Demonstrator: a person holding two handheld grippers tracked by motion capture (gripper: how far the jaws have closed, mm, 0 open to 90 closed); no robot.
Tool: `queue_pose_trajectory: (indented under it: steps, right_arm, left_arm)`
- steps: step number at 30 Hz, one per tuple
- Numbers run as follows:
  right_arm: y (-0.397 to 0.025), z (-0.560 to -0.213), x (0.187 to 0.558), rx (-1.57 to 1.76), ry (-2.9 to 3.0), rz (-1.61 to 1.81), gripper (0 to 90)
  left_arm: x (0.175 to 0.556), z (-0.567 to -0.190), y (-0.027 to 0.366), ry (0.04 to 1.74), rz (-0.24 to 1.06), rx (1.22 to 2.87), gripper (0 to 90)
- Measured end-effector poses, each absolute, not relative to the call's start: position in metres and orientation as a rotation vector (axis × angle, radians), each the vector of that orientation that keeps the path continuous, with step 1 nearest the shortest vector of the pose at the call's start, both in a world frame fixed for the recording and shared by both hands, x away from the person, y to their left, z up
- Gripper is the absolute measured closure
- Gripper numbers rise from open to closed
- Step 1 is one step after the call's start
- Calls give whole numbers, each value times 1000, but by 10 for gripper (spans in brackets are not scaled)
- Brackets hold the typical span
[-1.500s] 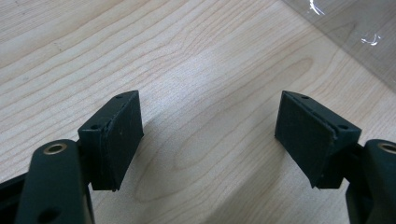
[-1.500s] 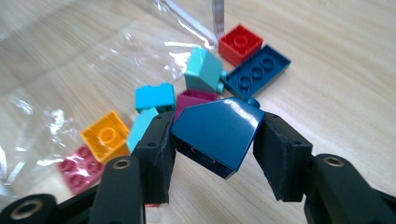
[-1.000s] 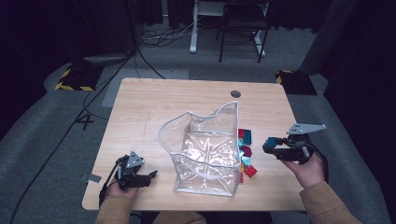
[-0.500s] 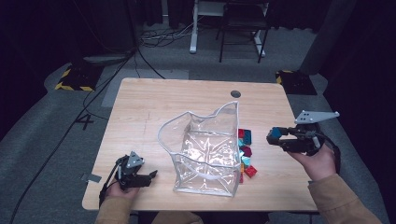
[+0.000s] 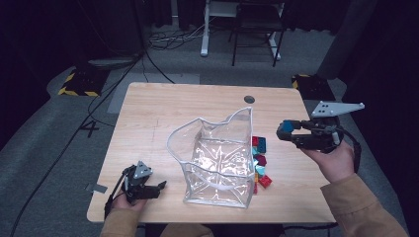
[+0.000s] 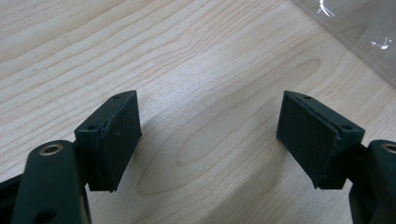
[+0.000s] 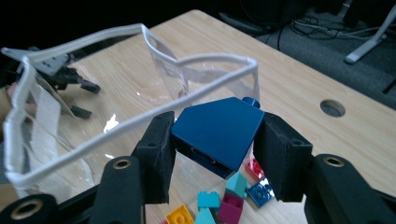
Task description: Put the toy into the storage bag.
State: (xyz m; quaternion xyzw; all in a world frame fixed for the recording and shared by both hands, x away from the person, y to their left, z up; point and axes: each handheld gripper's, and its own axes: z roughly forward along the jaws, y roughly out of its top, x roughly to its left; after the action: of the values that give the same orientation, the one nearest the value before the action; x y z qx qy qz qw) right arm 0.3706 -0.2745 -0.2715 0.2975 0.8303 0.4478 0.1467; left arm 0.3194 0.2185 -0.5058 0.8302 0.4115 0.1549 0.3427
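Since a second ago the right hand-held gripper (image 5: 285,131) has lifted up and away from the pile of bricks, carrying a blue brick (image 7: 217,135) with it; the left hand-held gripper (image 5: 159,186) has stayed put.

Beneath both lies the wooden surface (image 5: 188,108), light-grained, with a round hole (image 5: 249,99) ahead of the right hand-held gripper. Between the two stands a clear plastic bag (image 5: 212,158) with a white rim, open at the top; it sits just beyond the left hand-held gripper's jaws and beside and below the right one's. The right hand-held gripper hangs in the air above the surface, its jaws clamped on the blue brick, which is tilted with one stud showing at its top edge. The left hand-held gripper rests low on the surface, its jaws wide apart with bare wood between them. Below the right hand-held gripper, against the bag's wall, lies the pile of small bricks (image 5: 259,160) in red, teal, magenta, blue and yellow.
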Motion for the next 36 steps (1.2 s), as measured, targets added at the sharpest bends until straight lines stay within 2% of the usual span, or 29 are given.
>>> queue_pose_trajectory:
  steps: [14, 26, 36]
  right_arm:
    - [-235, -240, 373, 752, 2429, 1352, 492]
    - [-175, -234, 389, 634, 2549, 1349, 492]
    - [-147, -232, 403, 612, 2596, 1364, 492]
  left_arm:
    - [319, -506, 218, 1072, 405, 2158, 219]
    - [319, -506, 218, 1074, 408, 2157, 219]
    - [320, -506, 218, 1073, 405, 2155, 217]
